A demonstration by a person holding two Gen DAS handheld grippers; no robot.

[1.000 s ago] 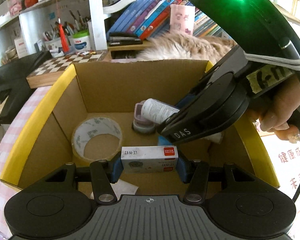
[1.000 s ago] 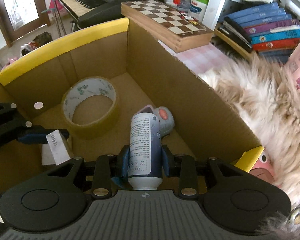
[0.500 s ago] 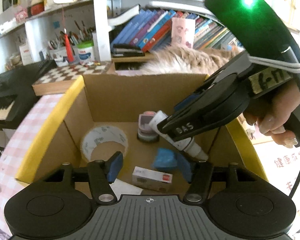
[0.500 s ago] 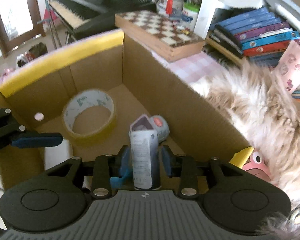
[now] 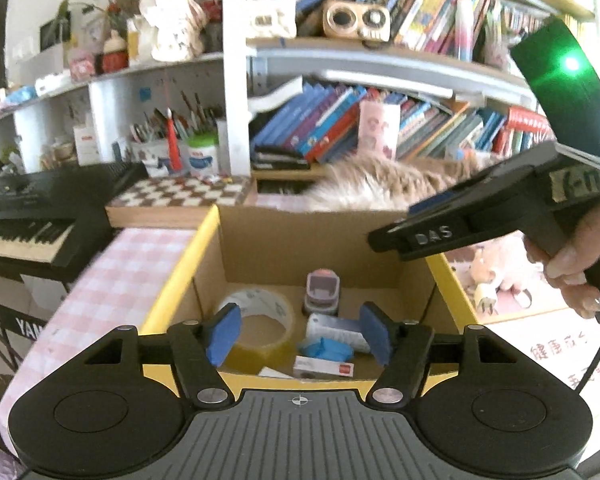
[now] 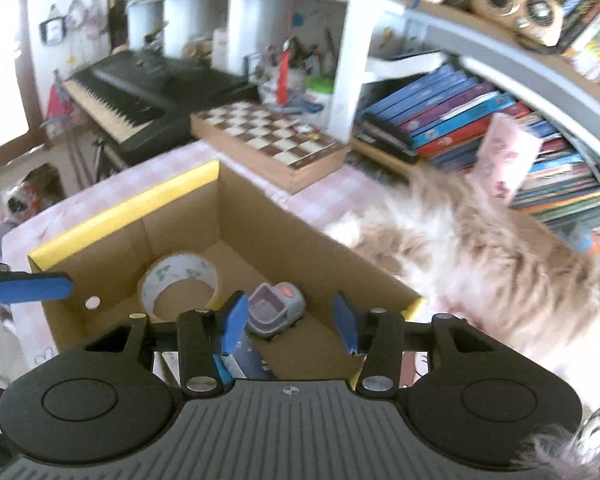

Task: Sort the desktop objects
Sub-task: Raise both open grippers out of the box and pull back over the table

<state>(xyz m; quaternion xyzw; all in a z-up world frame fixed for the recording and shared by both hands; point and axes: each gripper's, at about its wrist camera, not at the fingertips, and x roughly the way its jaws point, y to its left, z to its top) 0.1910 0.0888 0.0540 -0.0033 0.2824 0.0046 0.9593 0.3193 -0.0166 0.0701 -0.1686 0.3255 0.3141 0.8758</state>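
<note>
Hovering above the cardboard box (image 5: 284, 240), the left gripper (image 5: 300, 334) is opening with nothing between its pads. Low in the right wrist frame, the right gripper (image 6: 290, 322) is opening too, empty. Tape roll (image 5: 260, 320), bottle (image 5: 336, 330) and small white carton (image 5: 324, 368) lie on the box floor at lower centre.

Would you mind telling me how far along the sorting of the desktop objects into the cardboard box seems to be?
Done: the cardboard box already holds a tape roll, a small grey device, a white tube and a small white packet. In hand: nothing; the left gripper and right gripper are both opening, with nothing between their jaws. Left: no further loose item shows on the checked tablecloth.
</note>
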